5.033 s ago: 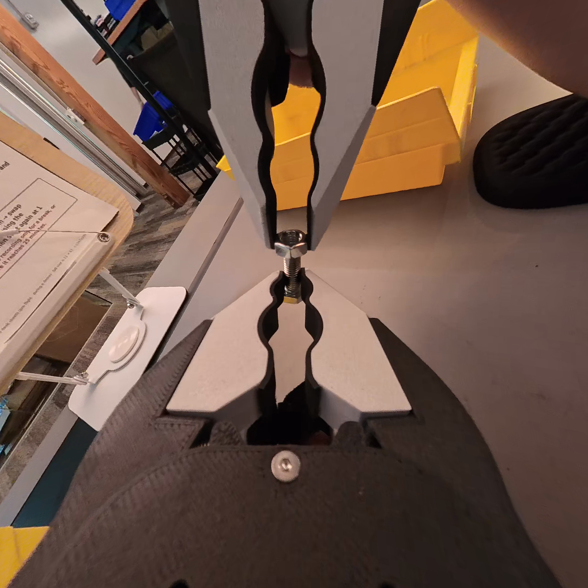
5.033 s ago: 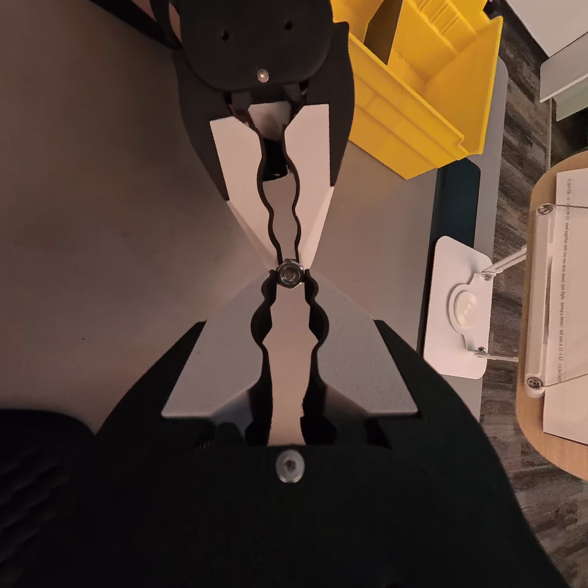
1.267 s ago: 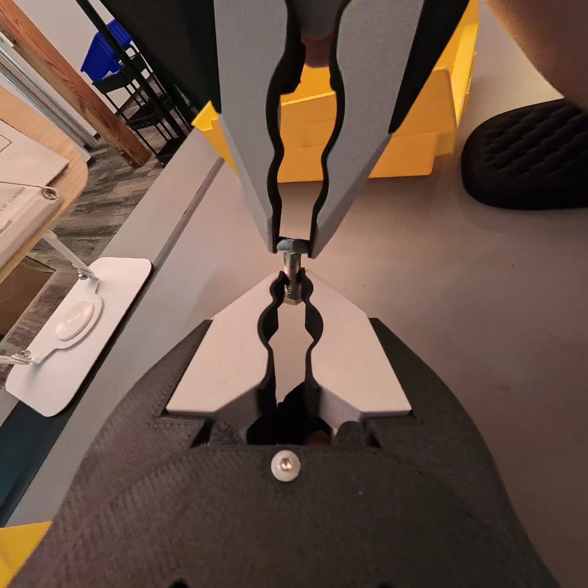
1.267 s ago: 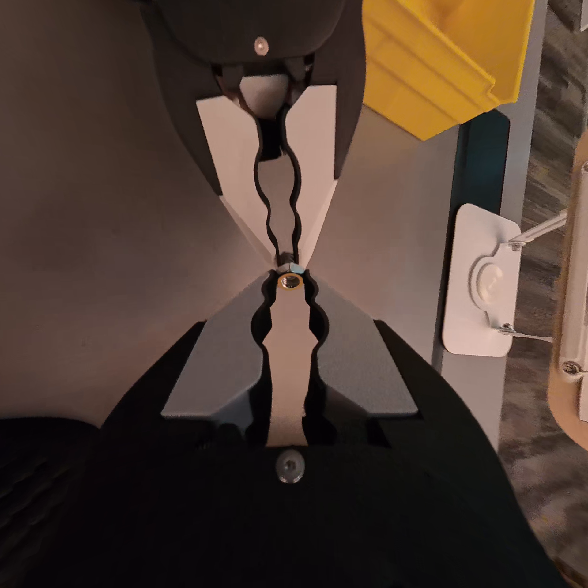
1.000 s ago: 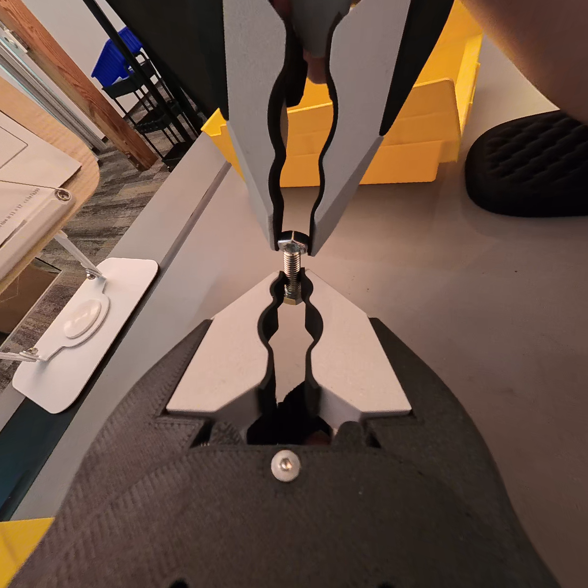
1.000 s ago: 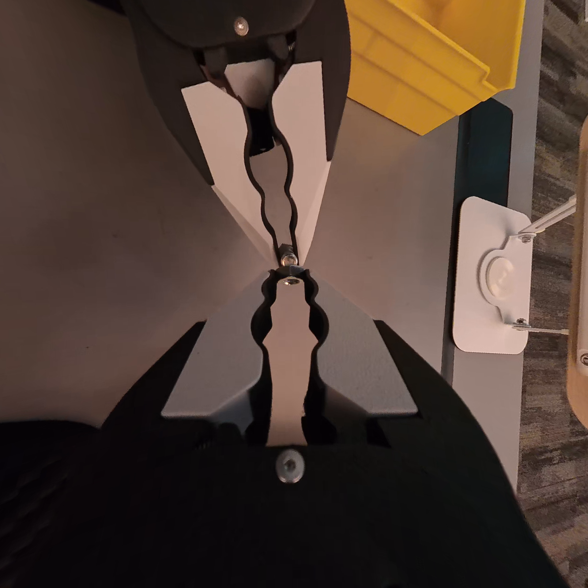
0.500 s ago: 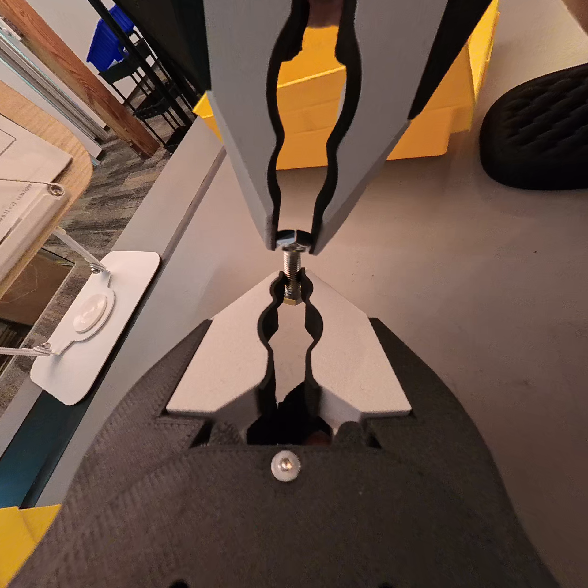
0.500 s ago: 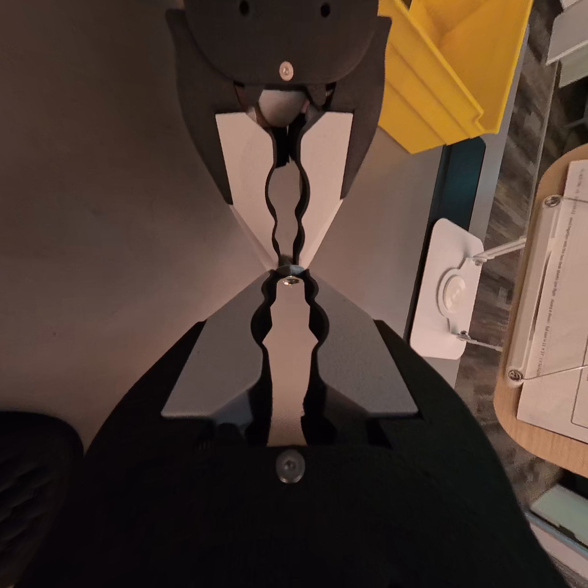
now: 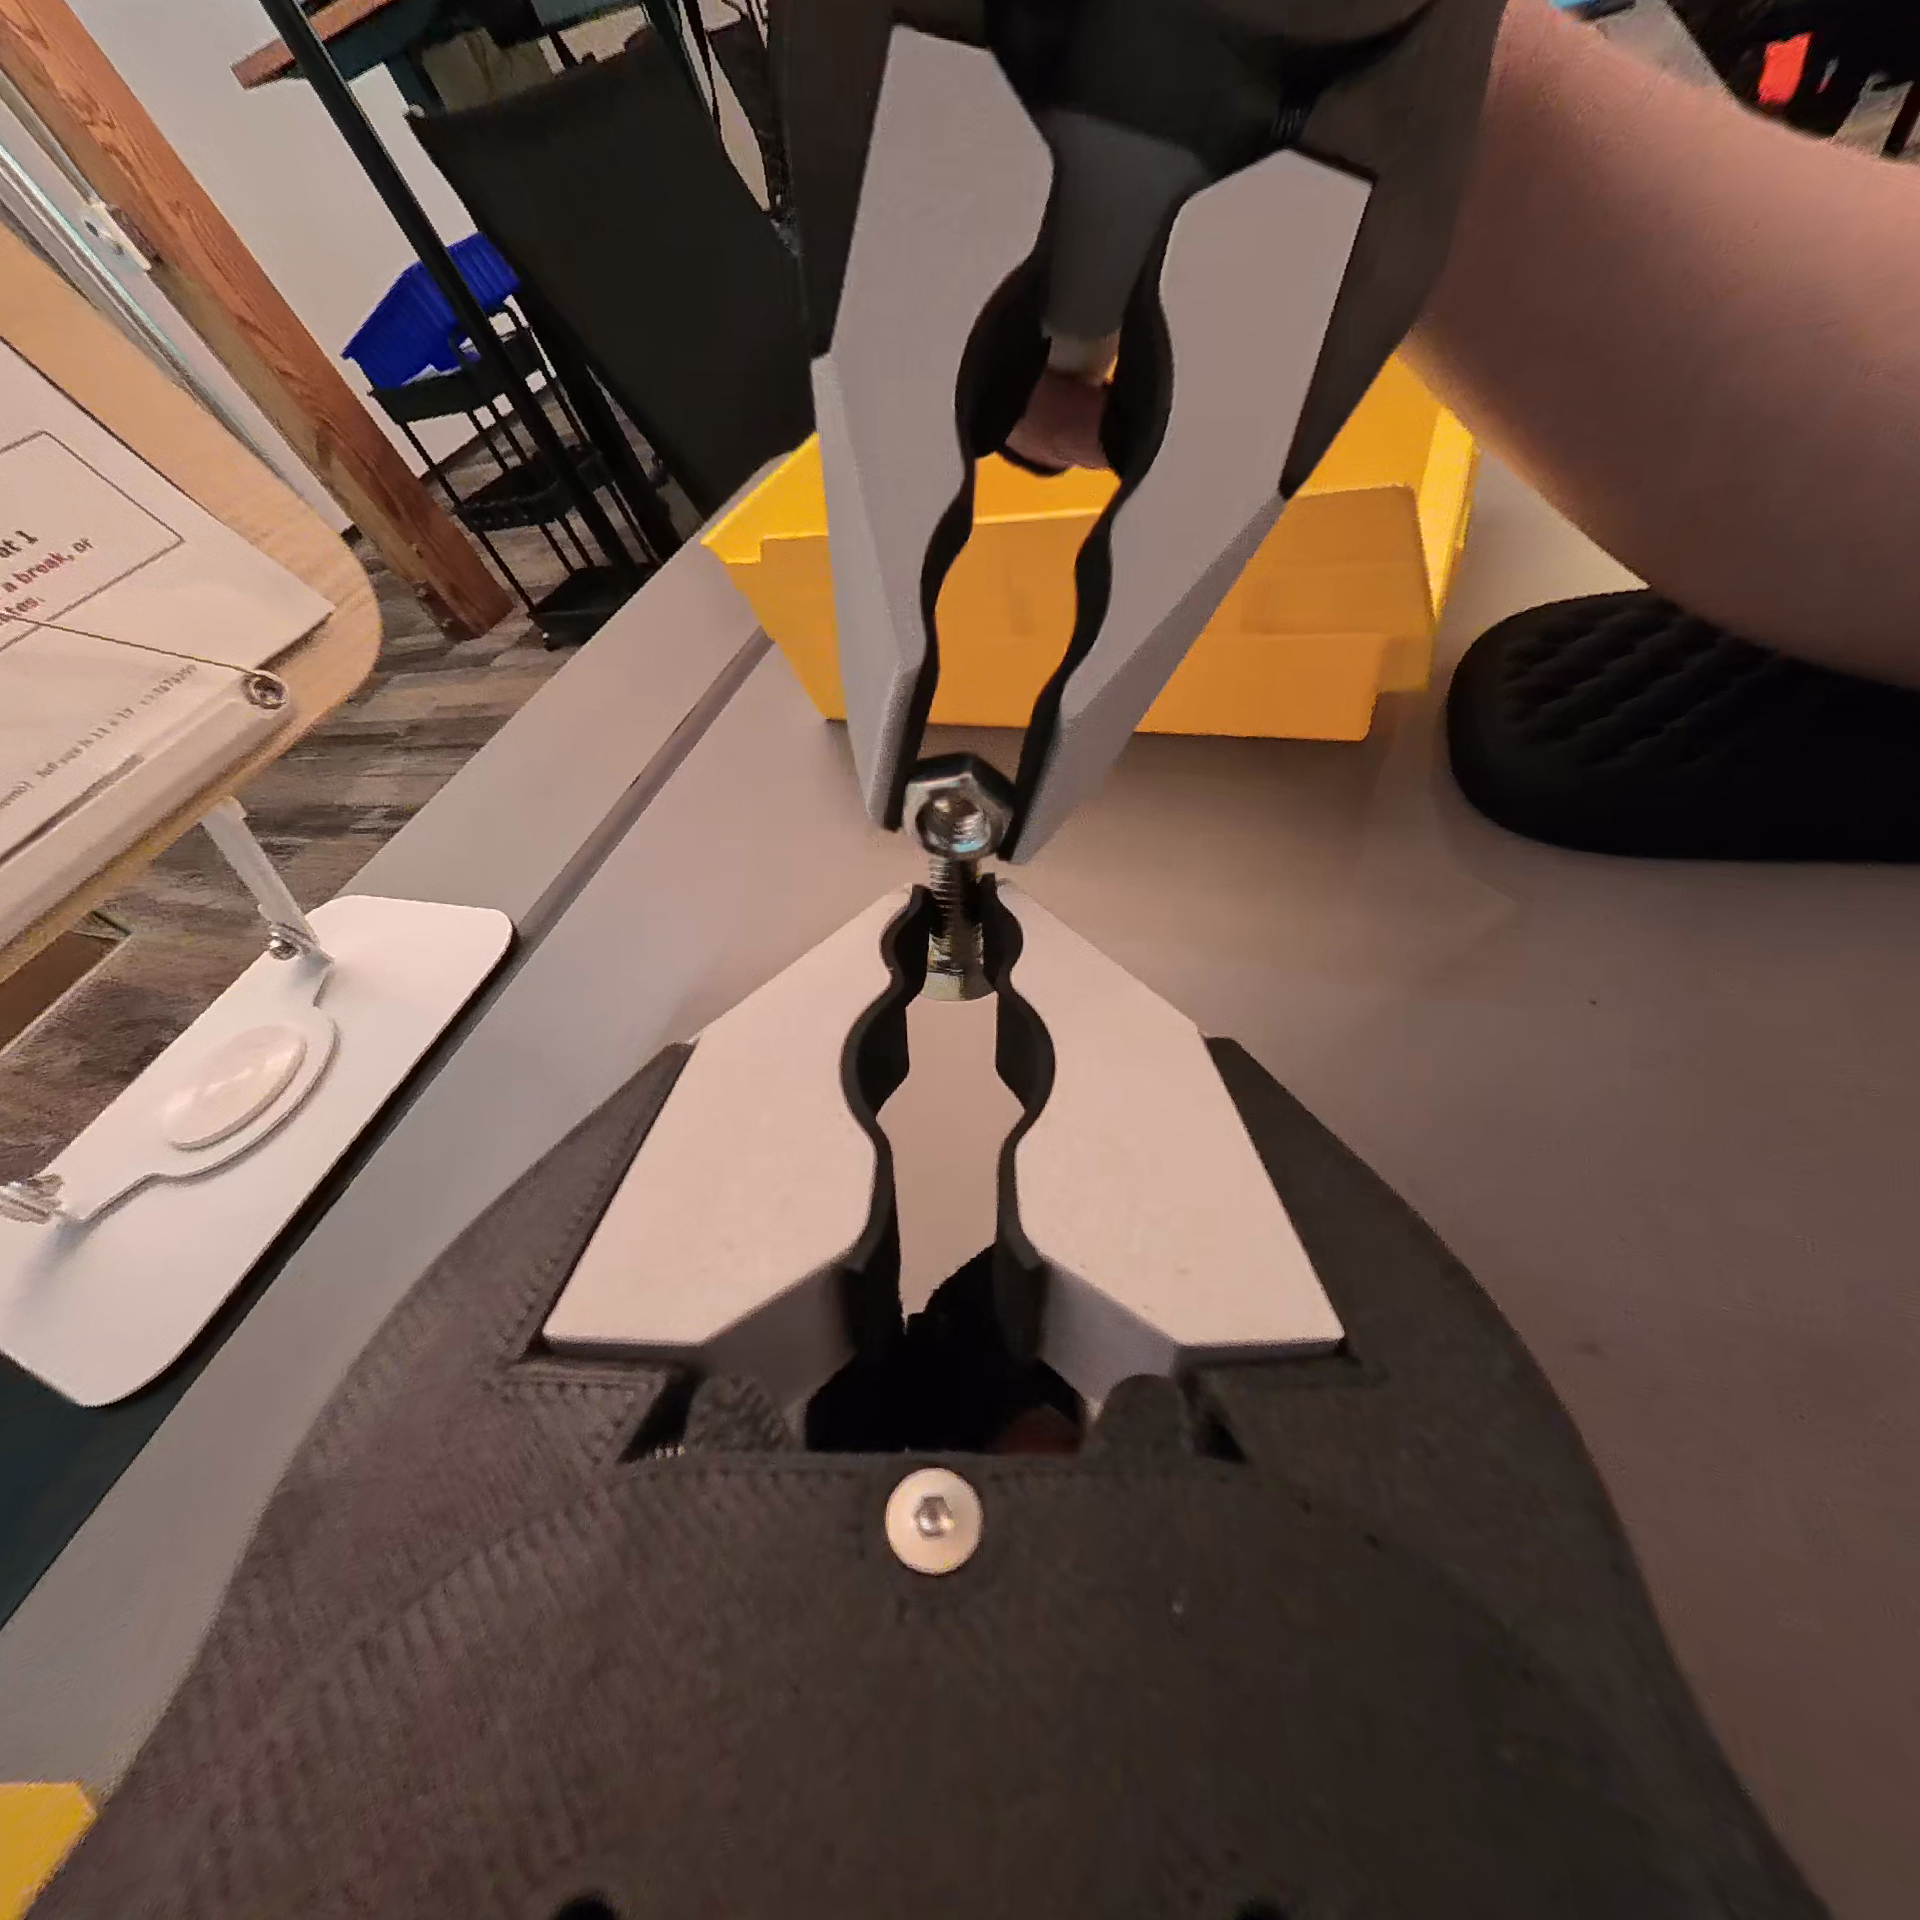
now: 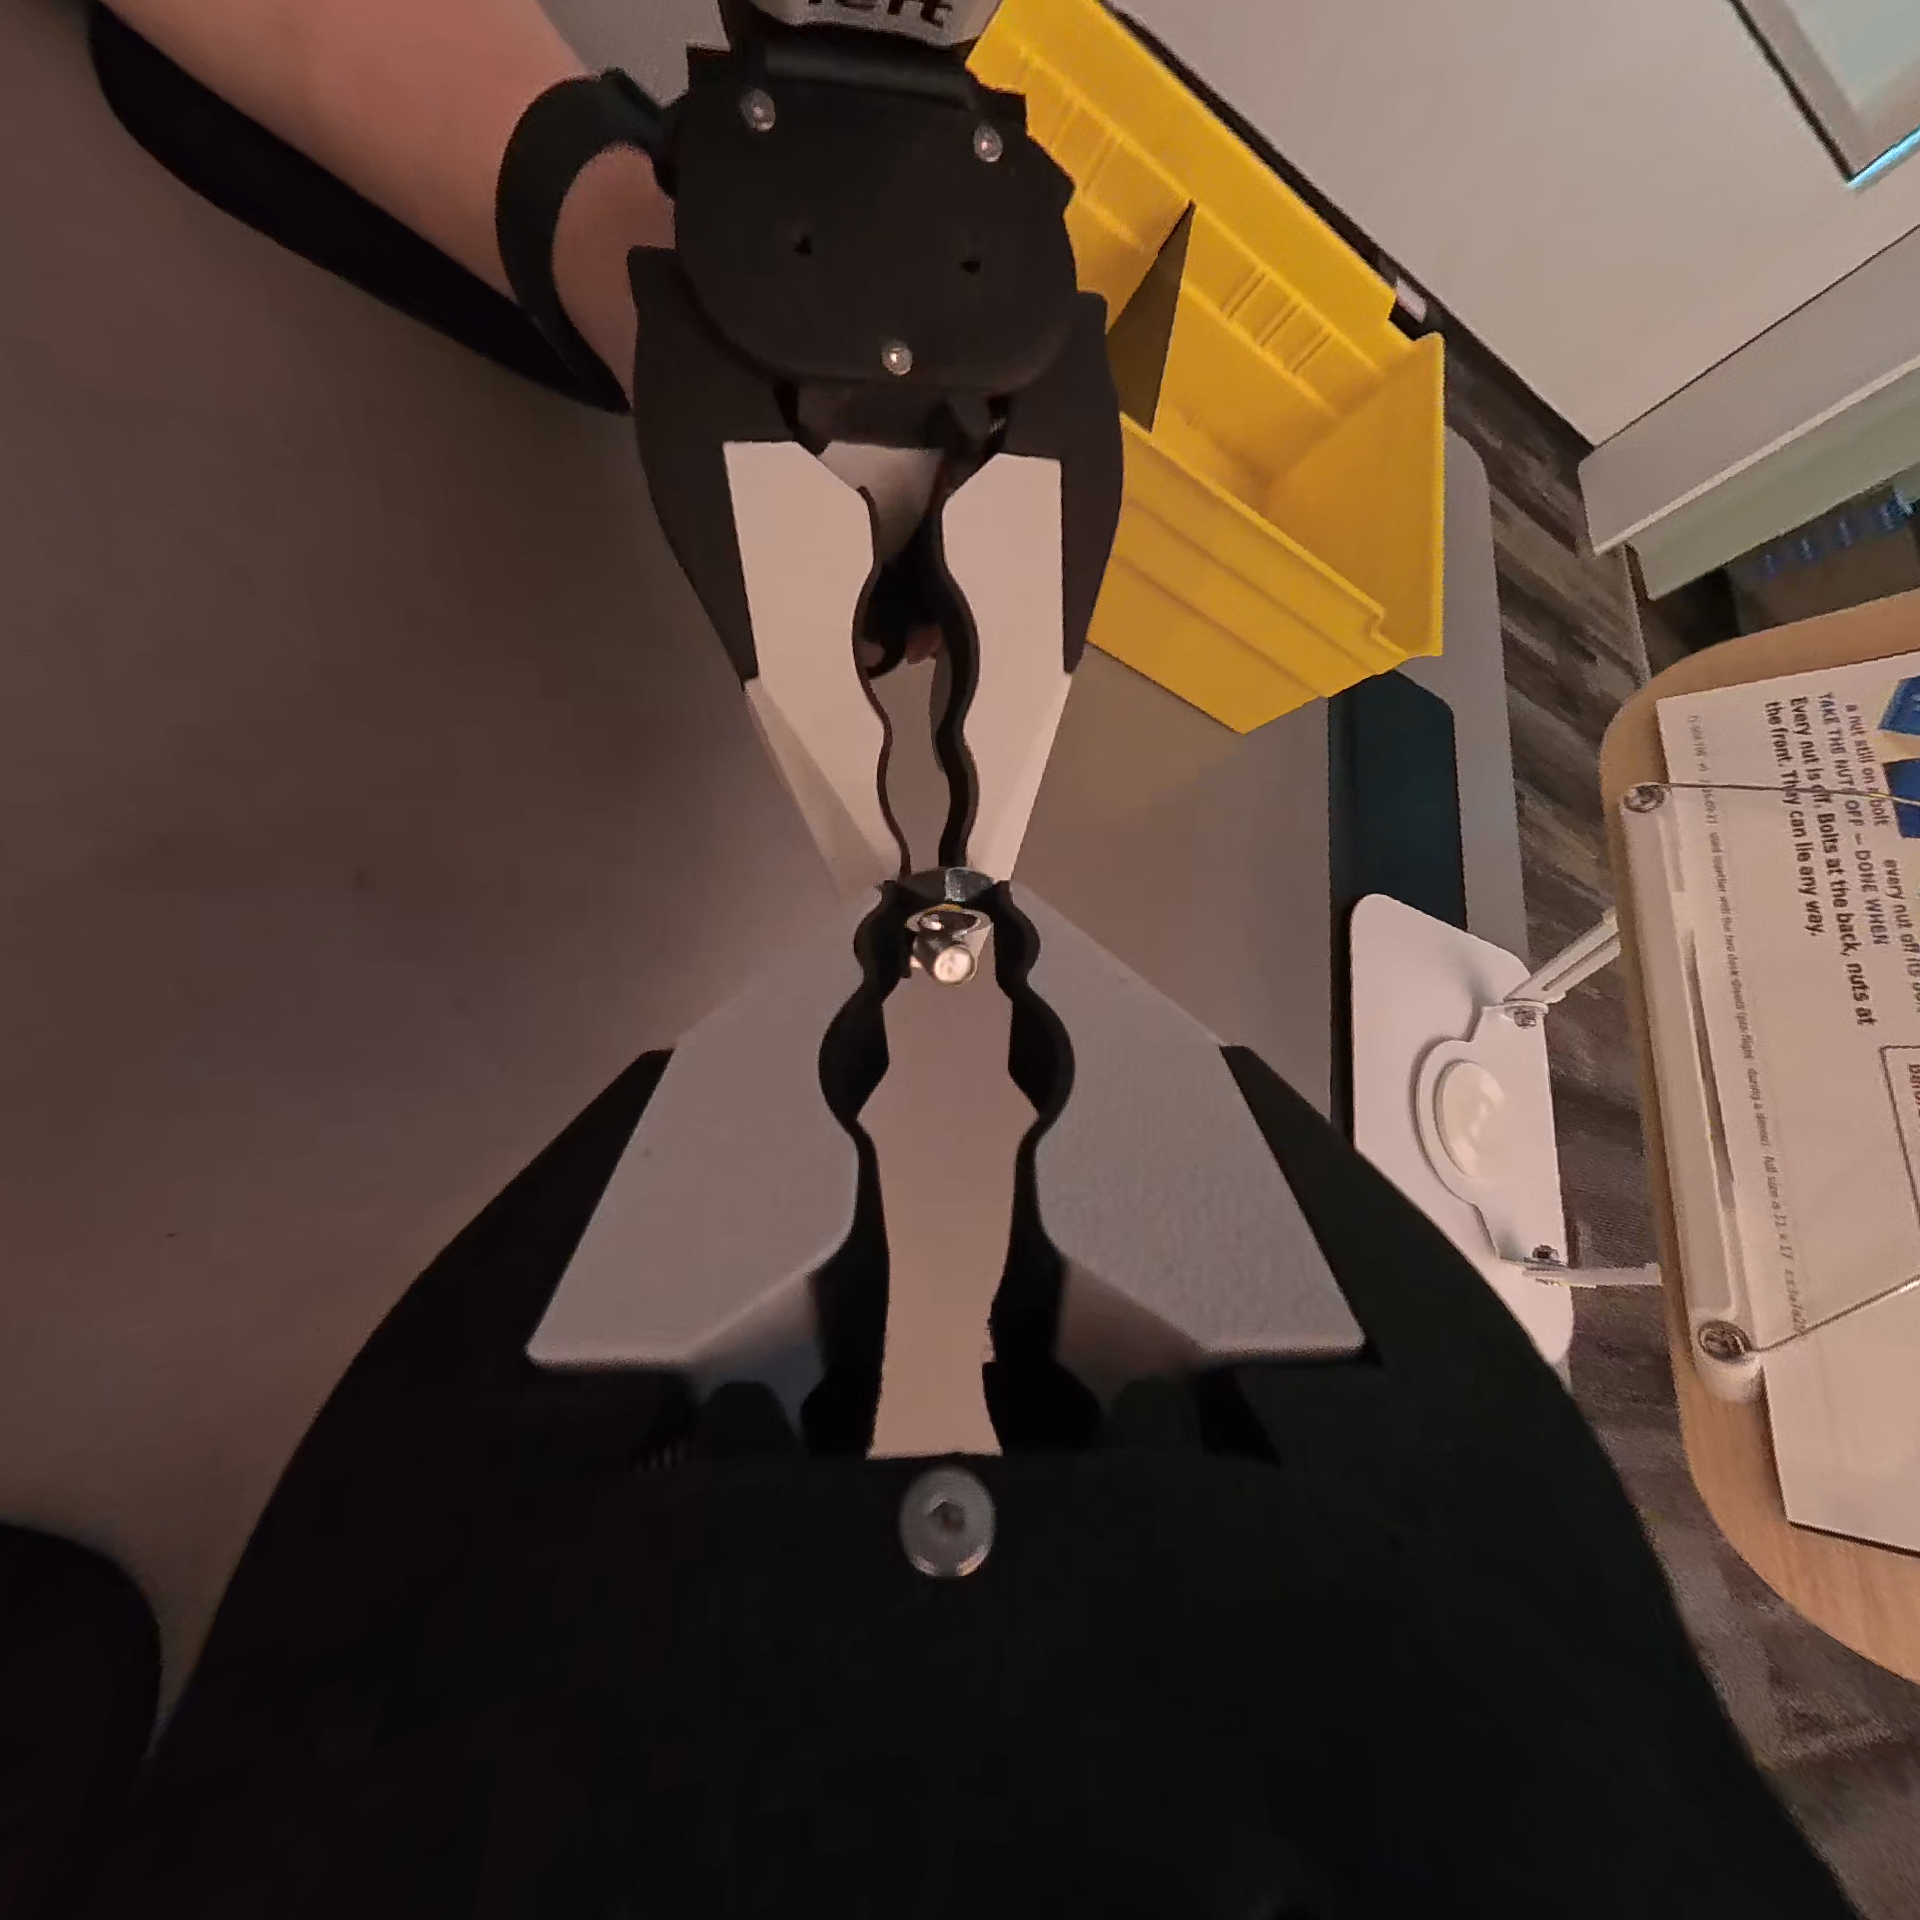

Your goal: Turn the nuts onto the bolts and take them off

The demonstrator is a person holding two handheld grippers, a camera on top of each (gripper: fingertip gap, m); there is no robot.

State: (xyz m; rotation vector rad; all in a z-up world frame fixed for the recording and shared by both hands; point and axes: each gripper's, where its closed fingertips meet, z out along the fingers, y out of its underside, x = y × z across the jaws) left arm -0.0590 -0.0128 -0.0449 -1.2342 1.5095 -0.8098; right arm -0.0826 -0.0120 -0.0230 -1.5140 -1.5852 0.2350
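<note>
A silver bolt (image 9: 954, 940) is gripped near its hex head by my left gripper (image 9: 951, 906), which is shut on it above the grey table (image 9: 1507, 1091). My right gripper (image 9: 951, 844) comes in from above and is shut on a hex nut (image 9: 948, 795) threaded on the bolt's far end. In the right wrist view my right gripper (image 10: 948, 906) holds the nut (image 10: 940, 921), and the bolt's tip (image 10: 954, 967) pokes through it toward the camera. The left gripper (image 10: 951, 871) meets it tip to tip from above.
A yellow bin (image 9: 1309, 623) (image 10: 1247, 540) stands at the back of the table. A black padded rest (image 9: 1683, 748) lies to the right under a person's forearm (image 9: 1683, 343). A white stand base (image 9: 239, 1122) (image 10: 1455, 1122) and a wooden board with a paper sheet (image 10: 1787, 1039) sit off the table's edge. Only a small space, under 4 cm, lies between the two pairs of fingers.
Both grippers have tilted while staying shut on the bolt and the nut. The bolt's tip now shows through the nut in the right wrist view.
</note>
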